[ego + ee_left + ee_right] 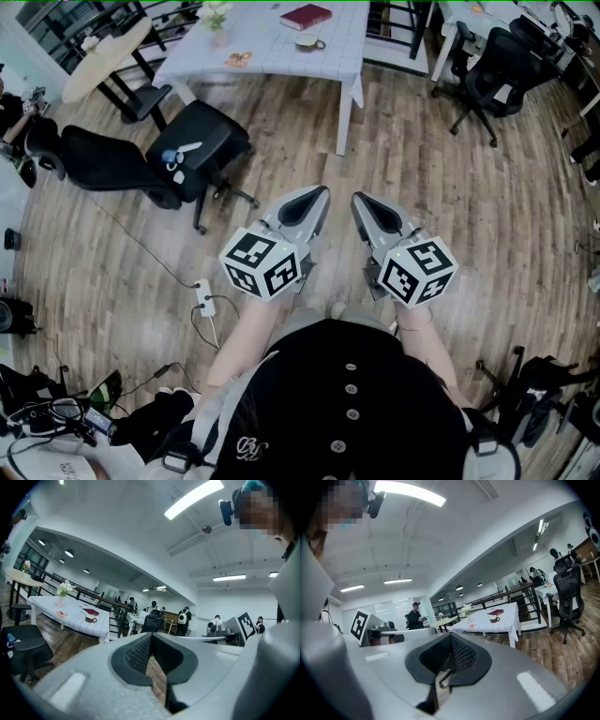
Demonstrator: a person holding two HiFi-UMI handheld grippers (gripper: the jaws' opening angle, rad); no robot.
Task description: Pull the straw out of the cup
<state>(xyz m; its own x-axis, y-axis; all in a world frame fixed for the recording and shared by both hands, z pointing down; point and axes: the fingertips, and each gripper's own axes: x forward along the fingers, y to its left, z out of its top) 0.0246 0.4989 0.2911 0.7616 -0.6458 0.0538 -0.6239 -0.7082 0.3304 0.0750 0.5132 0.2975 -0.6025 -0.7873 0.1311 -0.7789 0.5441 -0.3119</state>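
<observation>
The cup [307,41] stands on the white table [272,58] far ahead, next to a red book [306,16]; it is too small here for me to make out a straw. It also shows in the left gripper view as a small brown cup [90,618] and in the right gripper view as the cup [494,619]. Both grippers are held side by side over the wooden floor, well short of the table. My left gripper [319,193] [151,637] and my right gripper [359,199] [451,637] are shut with nothing in them.
A black office chair [192,150] stands between me and the table's left end. A power strip [203,296] with cables lies on the floor at the left. A vase of flowers [217,19] is on the table; more chairs [487,75] stand at the right.
</observation>
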